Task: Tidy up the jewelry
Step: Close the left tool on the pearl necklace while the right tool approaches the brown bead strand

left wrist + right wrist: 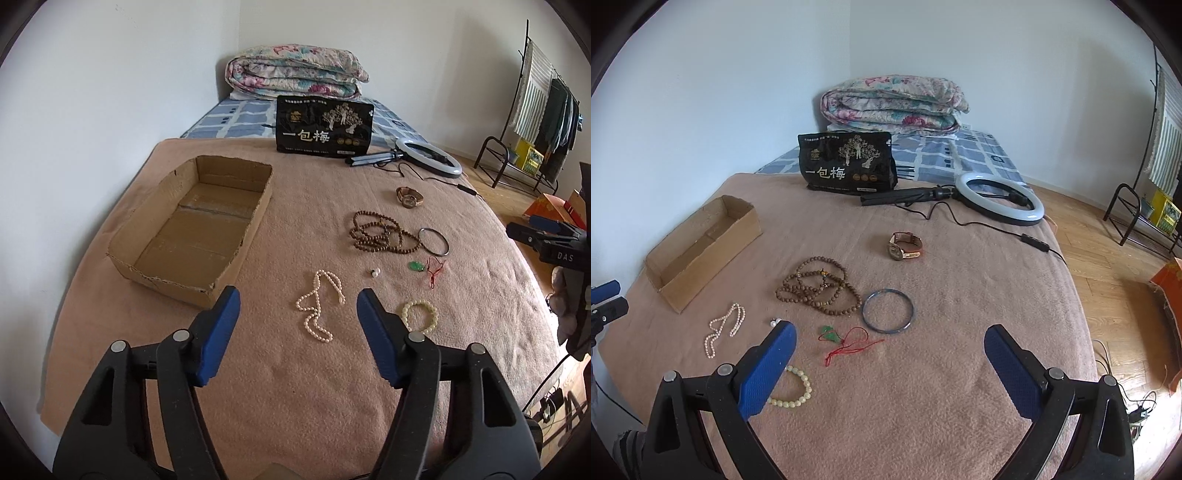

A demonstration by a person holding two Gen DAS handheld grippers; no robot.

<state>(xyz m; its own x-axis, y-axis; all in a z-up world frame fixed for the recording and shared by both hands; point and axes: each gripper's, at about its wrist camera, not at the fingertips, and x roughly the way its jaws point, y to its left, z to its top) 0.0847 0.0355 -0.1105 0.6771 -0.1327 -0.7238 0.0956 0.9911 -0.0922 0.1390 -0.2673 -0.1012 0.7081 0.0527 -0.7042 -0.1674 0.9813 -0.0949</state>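
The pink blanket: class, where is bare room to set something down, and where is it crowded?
Free: the strip between the brown cardboard box and the white pearl necklace, and the near blanket. Crowded: around the brown wooden beads, metal bangle and green pendant.

Each black plastic gripper, left gripper (297, 306) and right gripper (890, 343), is showing textured blue pads (218, 332) and silver rivets (119, 346).

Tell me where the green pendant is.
In the right wrist view the green pendant lies on the blanket on its red cord, between the brown beads and the bangle.
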